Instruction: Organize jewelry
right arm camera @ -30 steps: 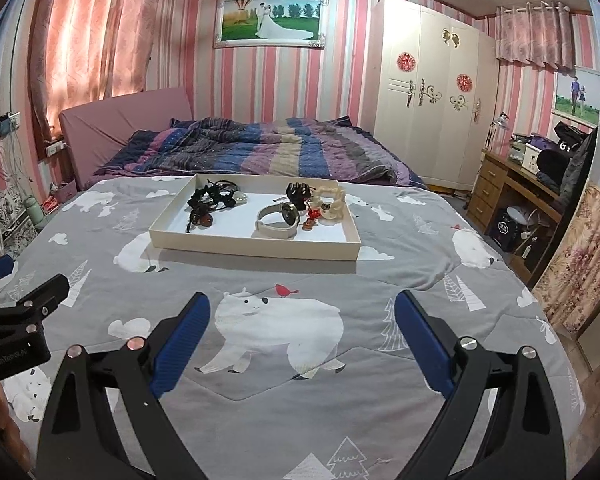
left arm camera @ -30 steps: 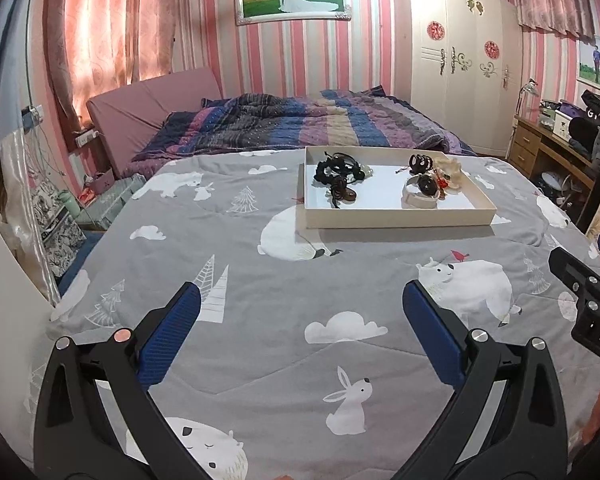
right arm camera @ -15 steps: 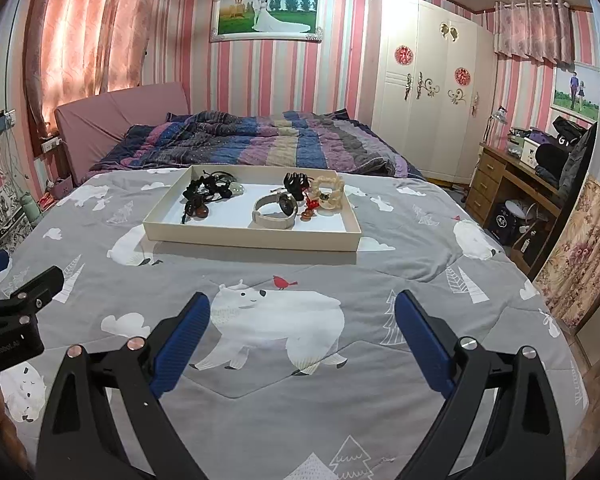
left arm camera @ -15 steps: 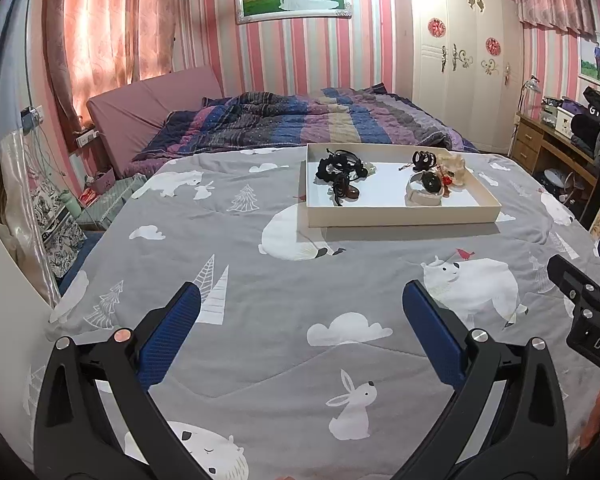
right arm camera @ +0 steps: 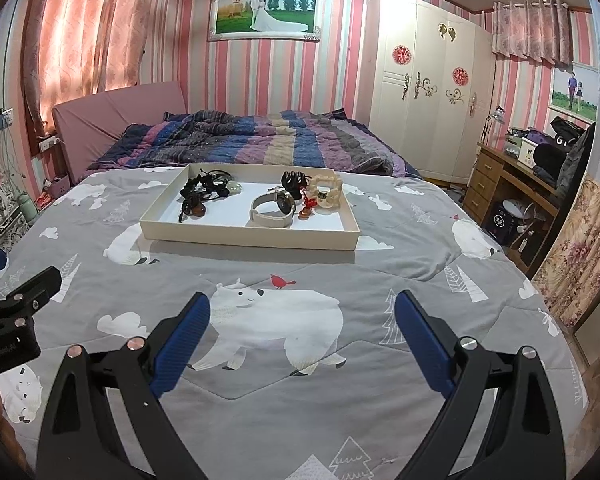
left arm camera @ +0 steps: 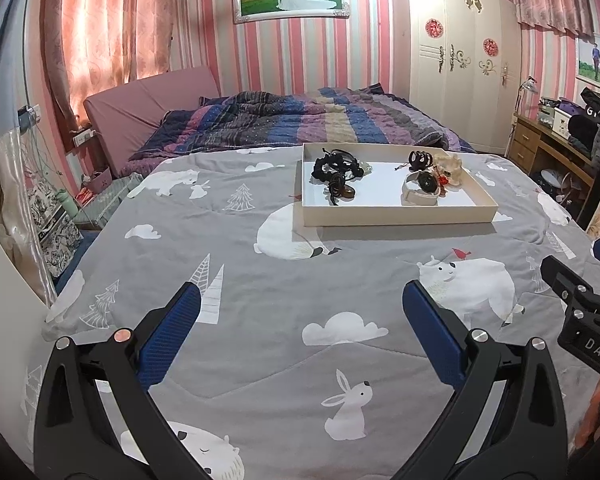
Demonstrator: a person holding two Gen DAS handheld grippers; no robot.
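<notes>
Ahead of both tools stretches a bed covered with a grey quilt printed with bears, rabbits and trees; a striped blanket lies bunched at its far end. A shallow cream tray sits on the quilt, well ahead of the right tool and ahead and to the right of the left tool.

Inside the tray, a tangle of dark cords and beads lies toward the left, too knotted to separate into pieces. A pale wristwatch rests near the middle. Beyond it are a dark bead bracelet, a cream chunky bracelet and small red bits whose kind is hard to make out.

Each tool has its blue pads spread wide apart, holding nothing and touching nothing, above the quilt. Each tool also appears at the edge of the other's view, only partly in frame. The lower parts of both tools are cut off by the picture edges.
</notes>
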